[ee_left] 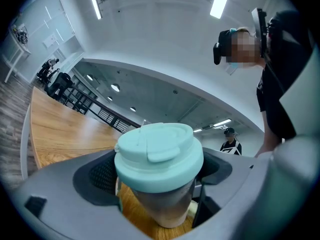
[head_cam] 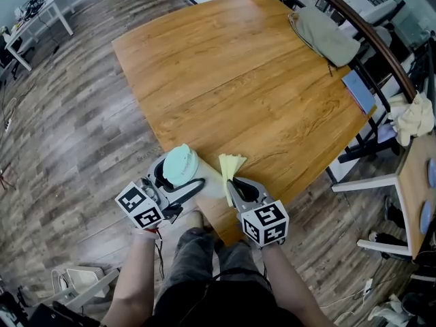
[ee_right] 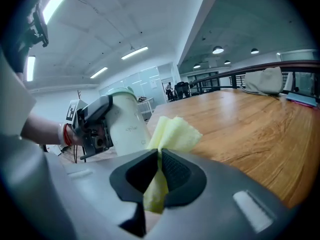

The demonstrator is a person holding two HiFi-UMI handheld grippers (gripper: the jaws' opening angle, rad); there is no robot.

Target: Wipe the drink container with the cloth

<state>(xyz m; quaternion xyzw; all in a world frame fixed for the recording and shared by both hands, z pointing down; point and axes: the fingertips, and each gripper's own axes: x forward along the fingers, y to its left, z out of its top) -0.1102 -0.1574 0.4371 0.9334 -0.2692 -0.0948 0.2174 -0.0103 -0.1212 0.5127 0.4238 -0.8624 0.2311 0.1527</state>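
The drink container (head_cam: 180, 167) is a pale cup with a mint-green lid (ee_left: 159, 154), lifted and tilted at the near edge of the wooden table (head_cam: 238, 80). My left gripper (head_cam: 178, 182) is shut on its body, just below the lid. A yellow cloth (head_cam: 230, 169) sticks up from my right gripper (head_cam: 235, 188), which is shut on it. In the right gripper view the cloth (ee_right: 172, 134) stands close to the cup's white side (ee_right: 127, 126), a small gap apart. The left gripper view shows the cup (ee_left: 160, 204) wedged between the dark pads.
A grey-green bag (head_cam: 327, 36) lies at the table's far right corner, with a blue book (head_cam: 359, 90) beside the edge. White tables and chairs stand around on the plank floor. A person in black stands in the distance (ee_left: 230, 140).
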